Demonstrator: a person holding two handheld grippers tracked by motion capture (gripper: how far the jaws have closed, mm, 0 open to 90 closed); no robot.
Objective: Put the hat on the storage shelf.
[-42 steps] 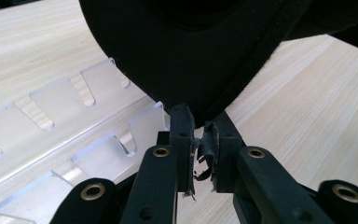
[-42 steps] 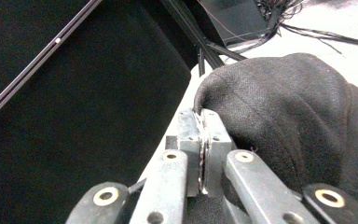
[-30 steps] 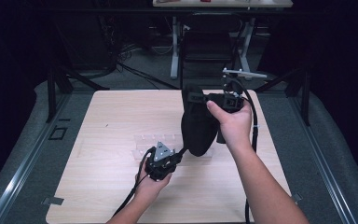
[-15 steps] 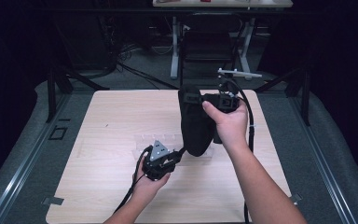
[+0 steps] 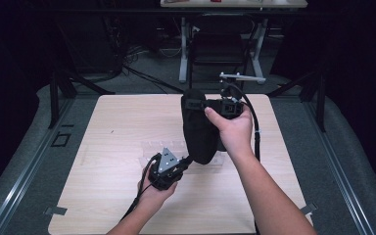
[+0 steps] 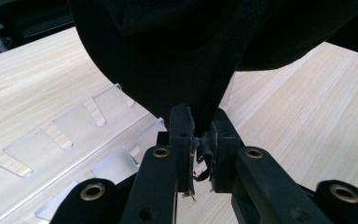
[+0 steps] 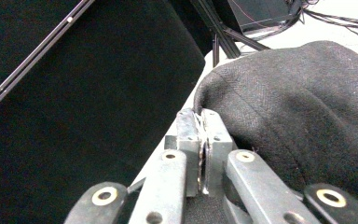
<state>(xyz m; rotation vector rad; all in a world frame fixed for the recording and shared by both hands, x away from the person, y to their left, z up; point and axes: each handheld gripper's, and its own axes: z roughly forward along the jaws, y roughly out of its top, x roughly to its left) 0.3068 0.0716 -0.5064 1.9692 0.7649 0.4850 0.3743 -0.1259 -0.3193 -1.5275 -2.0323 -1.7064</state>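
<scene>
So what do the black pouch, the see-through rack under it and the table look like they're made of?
Black pouch: looks like woven cloth, matte; a herringbone weave shows in the right gripper view, and it hangs limp.
Rack: probably clear acrylic or similar plastic, glossy; the wood grain shows through its slotted tabs.
Table: pale wood or wood-look laminate, with straight grain lines; which one is unclear.

Clear plastic rack [image 5: 154,149] flat on the light wooden table [image 5: 103,196].
</scene>
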